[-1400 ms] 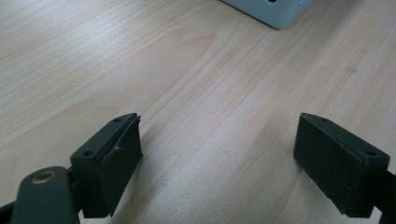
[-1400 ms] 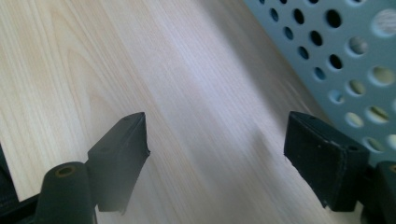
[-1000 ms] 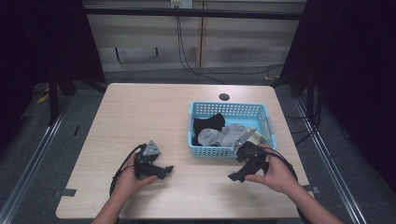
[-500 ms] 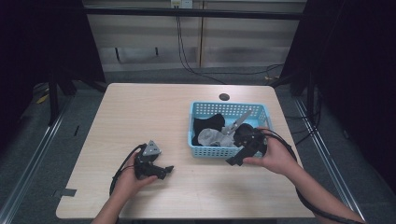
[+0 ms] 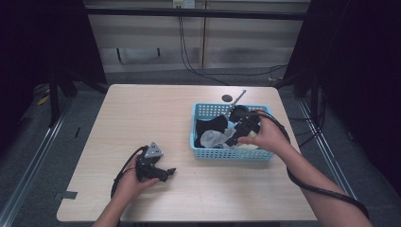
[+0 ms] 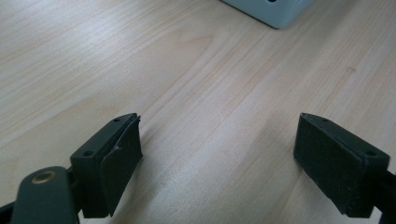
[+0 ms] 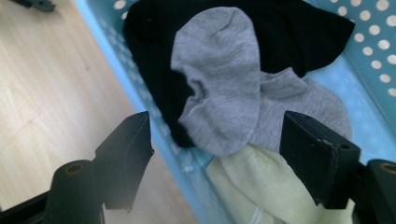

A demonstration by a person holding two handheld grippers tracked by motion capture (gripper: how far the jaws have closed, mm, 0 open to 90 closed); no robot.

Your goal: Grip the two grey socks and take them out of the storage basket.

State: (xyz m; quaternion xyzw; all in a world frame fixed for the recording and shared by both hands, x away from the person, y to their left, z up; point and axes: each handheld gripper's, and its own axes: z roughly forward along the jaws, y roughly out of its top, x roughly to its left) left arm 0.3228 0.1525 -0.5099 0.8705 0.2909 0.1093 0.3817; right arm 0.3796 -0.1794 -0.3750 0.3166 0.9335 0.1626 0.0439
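A light blue perforated basket (image 5: 231, 154) stands right of the table's middle and holds socks. In the right gripper view I see a grey sock (image 7: 219, 79) lying on a black sock (image 7: 299, 32), with a pale yellow sock (image 7: 252, 186) beneath them. My right gripper (image 7: 215, 123) hangs open just above the grey sock, near the basket's wall (image 7: 140, 84). From above, the right gripper (image 5: 232, 137) is over the basket's middle. My left gripper (image 5: 169, 174) rests near the table's front left, open (image 6: 217, 130) over bare wood with nothing between its fingers.
The wooden table (image 5: 142, 118) has free room at the left and back. A small dark round spot (image 5: 227, 98) lies behind the basket. A corner of the basket (image 6: 271, 11) shows ahead of the left gripper. Cables trail from both grippers.
My right gripper has moved from the table in front of the basket up and over the basket, above the socks. The left gripper has stayed put.
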